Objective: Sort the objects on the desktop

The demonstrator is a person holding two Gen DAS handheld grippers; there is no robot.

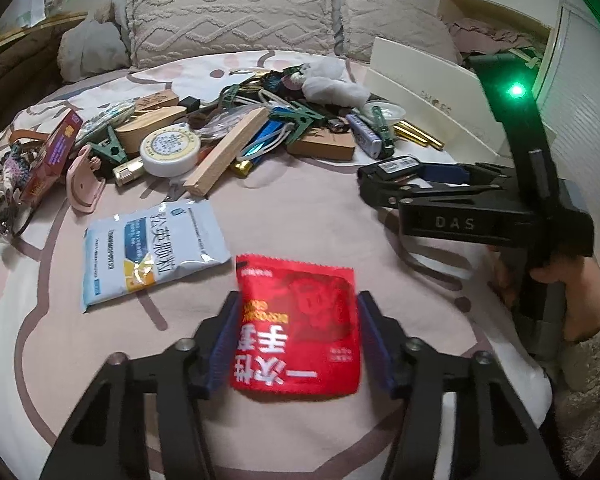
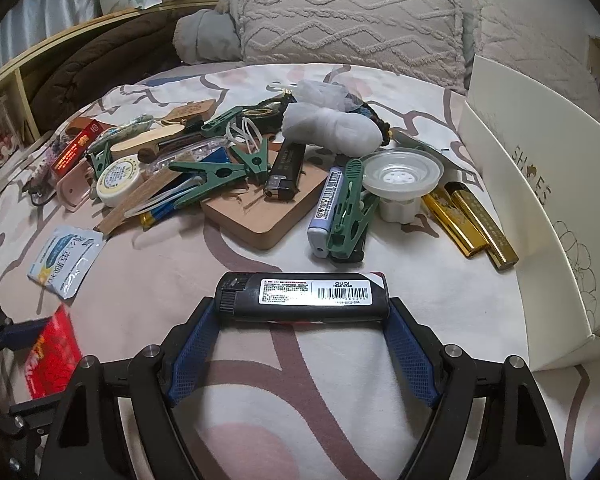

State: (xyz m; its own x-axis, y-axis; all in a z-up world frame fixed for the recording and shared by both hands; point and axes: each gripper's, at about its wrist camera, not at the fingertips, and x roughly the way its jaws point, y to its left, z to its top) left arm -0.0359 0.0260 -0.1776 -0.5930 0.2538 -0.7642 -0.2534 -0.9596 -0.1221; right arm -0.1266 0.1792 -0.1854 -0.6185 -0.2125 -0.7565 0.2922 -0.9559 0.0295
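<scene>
A red sachet with white characters lies on the pink patterned bedspread. My left gripper is around it, both blue pads pressing its side edges. In the right wrist view a black lighter with a barcode label sits crosswise between the fingertips of my right gripper, one end against each pad. The left wrist view shows that right gripper from the side, low over the bed, held by a hand. The red sachet shows again at the lower left of the right wrist view.
A blue-white sachet lies left of the red one. Behind is a heap of green clips, a round tin, a wooden board, lighters and gold tubes. A white shoe box stands at the right, pillows at the back.
</scene>
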